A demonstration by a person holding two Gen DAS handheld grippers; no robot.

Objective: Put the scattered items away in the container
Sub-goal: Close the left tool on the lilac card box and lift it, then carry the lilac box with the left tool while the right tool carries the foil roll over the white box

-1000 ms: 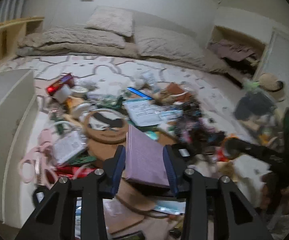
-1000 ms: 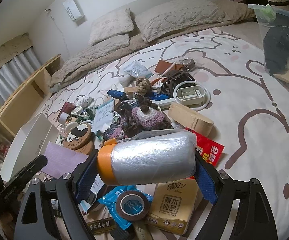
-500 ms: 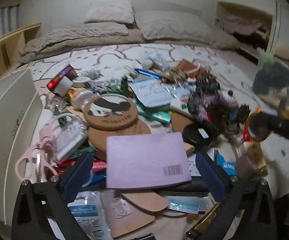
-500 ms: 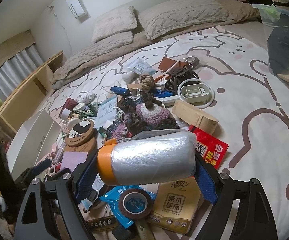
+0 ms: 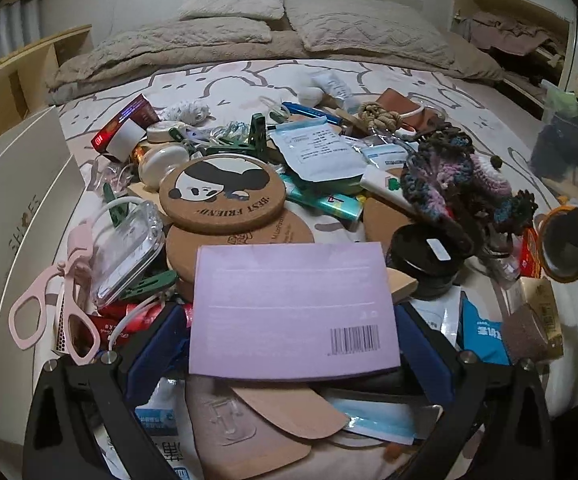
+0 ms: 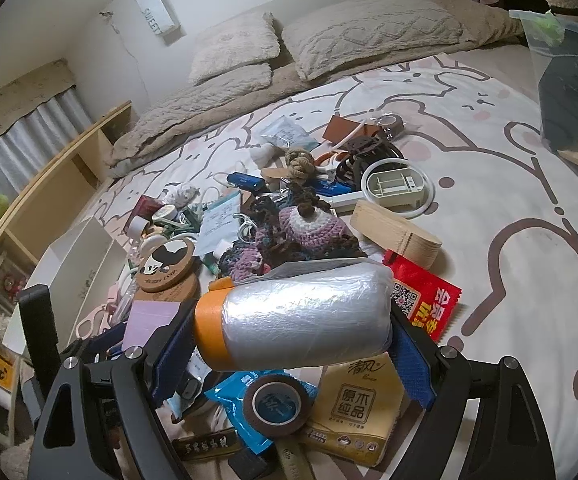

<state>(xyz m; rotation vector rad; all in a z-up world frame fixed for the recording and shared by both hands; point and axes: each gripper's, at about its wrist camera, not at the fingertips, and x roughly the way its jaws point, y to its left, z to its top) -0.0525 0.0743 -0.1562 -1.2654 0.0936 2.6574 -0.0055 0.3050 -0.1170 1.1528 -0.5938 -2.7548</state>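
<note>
A flat purple box (image 5: pixel 293 308) with a barcode lies on the pile of scattered items on the bed. It sits between the wide jaws of my left gripper (image 5: pixel 289 332), which are closing; the blue pads (image 5: pixel 157 344) stand just off its sides. My right gripper (image 6: pixel 291 334) is shut on a roll of clear plastic film (image 6: pixel 301 316) with an orange core, held above the pile. The white shoe box (image 5: pixel 17 208) stands open at the left edge of the bed. The purple box (image 6: pixel 149 316) also shows low and left in the right wrist view.
Around the purple box lie cork coasters (image 5: pixel 221 196), pink scissors (image 5: pixel 49 304), a clear case (image 5: pixel 125 248), crocheted pieces (image 5: pixel 457 184), a black jar (image 5: pixel 425 256) and packets. A tissue pack (image 6: pixel 353 404), a brown tape roll (image 6: pixel 279 404) and a red sachet (image 6: pixel 425 304) lie under the right gripper. Pillows lie at the back.
The left gripper let go of the purple box, which it held on edge; the box now lies flat on the pile. That gripper opened wide and sank closer. The right gripper kept still.
</note>
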